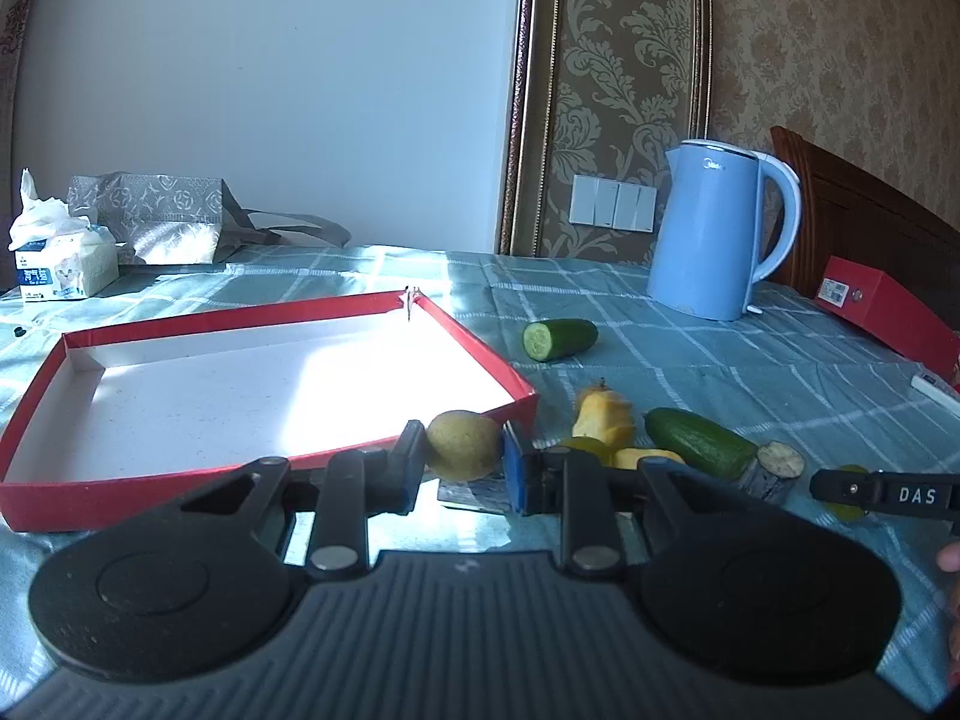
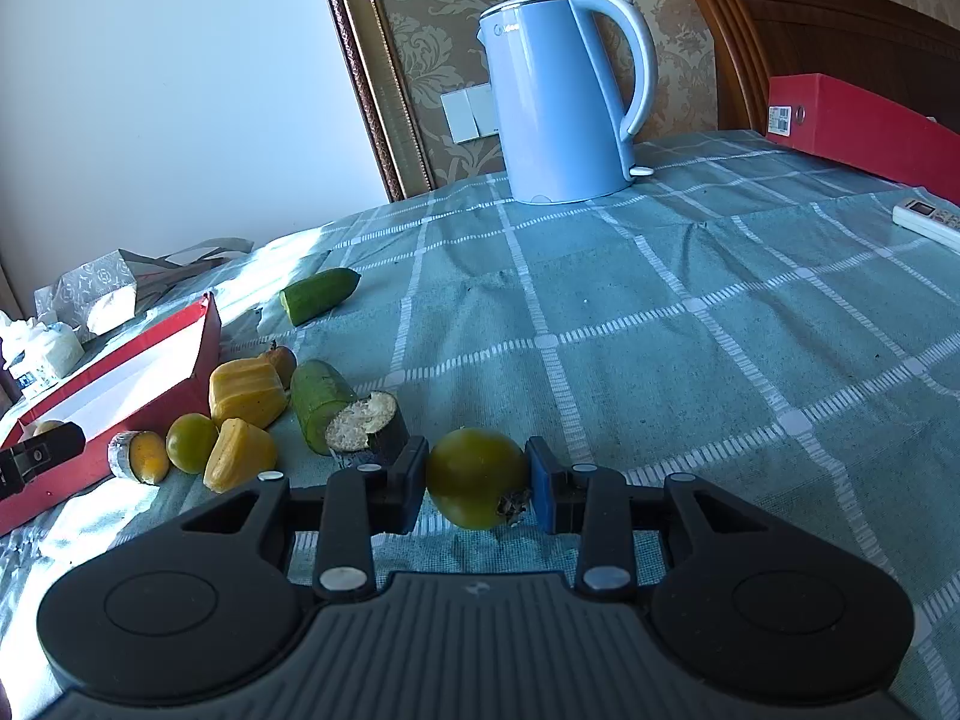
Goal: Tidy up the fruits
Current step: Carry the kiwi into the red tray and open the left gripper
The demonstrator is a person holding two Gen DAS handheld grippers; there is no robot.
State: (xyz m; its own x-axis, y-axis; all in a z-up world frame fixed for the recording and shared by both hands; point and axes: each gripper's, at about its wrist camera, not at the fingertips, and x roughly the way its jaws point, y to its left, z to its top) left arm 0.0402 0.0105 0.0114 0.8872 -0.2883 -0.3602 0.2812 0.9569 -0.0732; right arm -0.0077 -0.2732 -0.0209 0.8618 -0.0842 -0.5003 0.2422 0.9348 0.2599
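Left wrist view first: the left gripper (image 1: 463, 468) is clamped on a yellowish-brown round fruit (image 1: 463, 445), its two pads pressing the fruit from either side. The fruit sits just in front of the near right corner of the red tray (image 1: 36, 498), a shallow box with red walls and a bare white floor, nothing lying in it. Right of that tray corner lie a peeled yellow fruit core (image 1: 603, 417) with its stem up, a long cucumber piece (image 1: 699, 441) and, touching the cucumber's near end, a dark-skinned stub with a pale cut face (image 1: 777, 462). Farther from the tray, toward the blue kettle (image 1: 711, 228), a short cucumber half (image 1: 558, 339) lies alone on the checked green tablecloth (image 1: 720, 372). Behind the tray's far left corner stand a tissue pack (image 1: 60, 264) and a patterned grey bag (image 1: 150, 219).

Right wrist view: the right gripper (image 2: 477, 480) is closed on a green-yellow round fruit (image 2: 477, 477) with a dried calyx at its lower right. Between this gripper and the tray are two yellow peeled chunks (image 2: 246, 393), a small green-yellow fruit (image 2: 191, 443) and an orange-faced slice (image 2: 141, 456). Well to the right of the tray, at the far table edge, sit a red box (image 2: 864, 120) and a white remote (image 2: 927, 222).
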